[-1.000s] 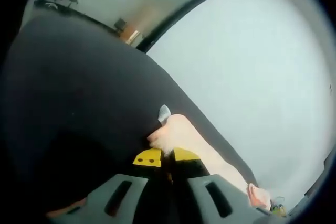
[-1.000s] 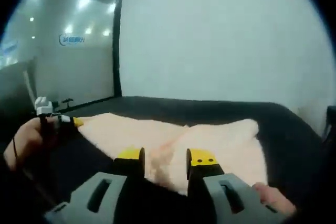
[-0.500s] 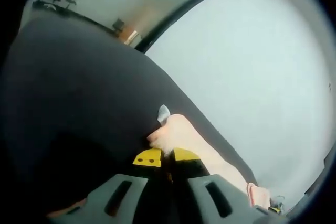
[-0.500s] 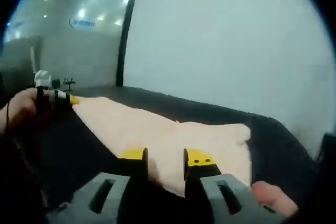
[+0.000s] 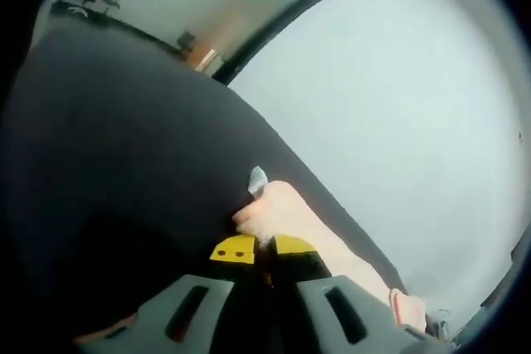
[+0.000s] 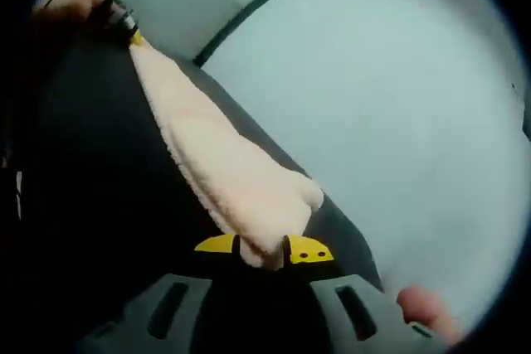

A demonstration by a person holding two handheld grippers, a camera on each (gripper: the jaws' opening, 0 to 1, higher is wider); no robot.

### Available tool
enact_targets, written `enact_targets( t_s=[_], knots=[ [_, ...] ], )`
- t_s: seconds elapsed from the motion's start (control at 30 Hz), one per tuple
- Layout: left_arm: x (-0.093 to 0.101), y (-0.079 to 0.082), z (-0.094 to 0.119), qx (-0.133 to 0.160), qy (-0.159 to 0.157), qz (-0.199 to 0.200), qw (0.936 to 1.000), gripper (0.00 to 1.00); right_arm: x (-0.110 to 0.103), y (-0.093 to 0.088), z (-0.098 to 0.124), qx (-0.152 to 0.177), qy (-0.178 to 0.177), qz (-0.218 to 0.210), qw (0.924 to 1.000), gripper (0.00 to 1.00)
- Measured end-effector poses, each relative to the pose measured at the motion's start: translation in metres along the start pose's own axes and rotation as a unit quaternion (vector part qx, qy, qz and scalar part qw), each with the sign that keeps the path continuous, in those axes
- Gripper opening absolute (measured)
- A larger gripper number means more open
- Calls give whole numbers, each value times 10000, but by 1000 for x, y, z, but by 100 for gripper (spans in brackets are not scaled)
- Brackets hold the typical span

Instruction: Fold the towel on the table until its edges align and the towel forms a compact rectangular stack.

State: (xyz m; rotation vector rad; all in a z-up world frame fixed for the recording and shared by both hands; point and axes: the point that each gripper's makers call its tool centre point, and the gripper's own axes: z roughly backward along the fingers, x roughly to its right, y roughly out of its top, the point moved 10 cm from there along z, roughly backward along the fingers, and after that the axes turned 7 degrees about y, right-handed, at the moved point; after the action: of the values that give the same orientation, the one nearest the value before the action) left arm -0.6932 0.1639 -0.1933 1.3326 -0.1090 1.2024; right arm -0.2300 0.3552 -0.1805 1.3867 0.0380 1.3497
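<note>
A pale pink towel [image 6: 224,176] hangs stretched in a long band above the black table [image 6: 91,205]. My right gripper [image 6: 262,248] is shut on its near corner, with the cloth pinched between the yellow-tipped jaws. The far end of the band is held by my left gripper [image 6: 123,21], with a hand [image 6: 70,2] behind it. In the left gripper view, my left gripper [image 5: 264,248] is shut on a towel [image 5: 286,213] corner, which bunches up just past the jaws. A small white label [image 5: 259,177] sticks up from it, over the table [image 5: 124,138].
A plain grey wall [image 6: 398,105] stands behind the table. A dark-framed glass partition [image 6: 249,10] lies beyond its far edge, with ceiling lights behind it. A fingertip [image 6: 423,308] shows beside my right gripper's body.
My right gripper has shut on the towel's near corner and its view has rolled and tilted. The towel, spread on the table before, is now pulled into a band. The left gripper view is unchanged.
</note>
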Motion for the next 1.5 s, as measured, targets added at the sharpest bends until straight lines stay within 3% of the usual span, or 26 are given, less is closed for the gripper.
enact_targets(
  t_s=[0.07, 0.1, 0.13, 0.2, 0.3, 0.33, 0.37, 0.4, 0.43, 0.47, 0.5, 0.57, 0.6, 0.67, 0.7, 0.77, 0.83, 0.87, 1.0, 1.03, 1.1, 1.17, 1.27, 1.37, 1.43, 1.5],
  knots=[
    [1, -1, 0, 6, 30, -57, 10000, 9, 6, -3, -5, -52, -119, 90, 9999, 9],
    [1, -2, 0, 9, 57, -144, 9999, 9, 10, -3, -5, 19, -193, -152, 9997, 1],
    [2, -3, -1, 7, 65, -200, 9998, 9, 12, -2, -6, 149, -151, -686, 9974, 0],
    [1, -3, 0, -6, 59, -240, 9997, 9, 19, -7, -2, 69, -175, -1941, 9808, 0],
    [1, -3, 1, -26, 53, -153, 9999, 9, 34, -28, 3, 104, -534, -2991, 9527, 0],
    [1, -3, 1, -34, 50, -141, 9999, 9, 34, -33, 3, 174, -374, -3460, 9373, 0],
    [1, -3, 1, -39, 51, -150, 9999, 9, 33, -38, 2, 112, -280, -3718, 9278, 1],
    [1, -3, 1, -38, 56, -168, 9998, 9, 33, -40, 1, -50, -241, -3539, 9350, 6],
    [1, -3, 1, -39, 61, -205, 9998, 9, 31, -36, 1, -27, -212, -2876, 9575, 12],
    [2, -3, 1, -45, 62, -236, 9997, 9, 31, -31, 0, 100, -175, -2397, 9706, 17],
    [2, -3, 1, -52, 59, -258, 9996, 10, 25, -26, 3, 316, 65, -2451, 9690, 21],
    [2, -3, 0, -69, 54, -283, 9996, 10, 21, -17, 13, 819, 610, -3459, 9327, 30],
    [2, -3, 0, -79, 53, -288, 9995, 10, 24, -14, 17, 1051, 780, -3735, 9183, 38],
    [2, -3, 1, -137, 35, -241, 9996, 10, 40, -6, 23, 1509, 767, -4038, 8990, 38],
    [2, -3, 0, -172, 38, -188, 9997, 11, 48, -3, 26, 1744, 543, -4037, 8965, 32],
    [3, -3, 1, -247, 54, -40, 9997, 12, 65, 0, 24, 2013, 107, -3649, 9090, 30],
    [4, -1, 0, -320, 30, 67, 9995, 16, 80, -2, 12, 2067, -363, -3176, 9247, 29],
    [6, 0, 0, -376, 5, 351, 9987, 18, 86, -3, 1, 2043, -513, -3062, 9284, 29],
    [1, 4, -3, -468, 312, 840, 9949, 13, 90, -18, -23, 2091, -680, -3176, 9224, 29],
    [0, 6, -4, -489, 302, 737, 9956, 9, 87, -21, -22, 1902, -483, -3220, 9262, 29],
    [1, 7, -5, -488, 323, 332, 9977, 7, 89, -22, -23, 2111, -294, -3530, 9110, 28],
    [16, 8, 2, -105, 216, 353, 9991, 7, 90, -27, -20, 2138, -263, -3724, 9027, 28],
    [44, 8, 9, 89, 50, -376, 9992, 7, 93, -34, -16, 2174, -283, -4041, 8880, 28],
    [82, 5, 16, 251, -141, -1254, 9917, 7, 95, -35, -15, 2259, -330, -4091, 8835, 27],
    [119, -8, 26, 286, -418, -2060, 9772, 7, 93, -33, -16, 2313, -244, -4054, 8840, 27],
    [146, -23, 32, 163, -739, -2214, 9722, 7, 93, -32, -16, 2335, -222, -4052, 8837, 27]
  ],
)
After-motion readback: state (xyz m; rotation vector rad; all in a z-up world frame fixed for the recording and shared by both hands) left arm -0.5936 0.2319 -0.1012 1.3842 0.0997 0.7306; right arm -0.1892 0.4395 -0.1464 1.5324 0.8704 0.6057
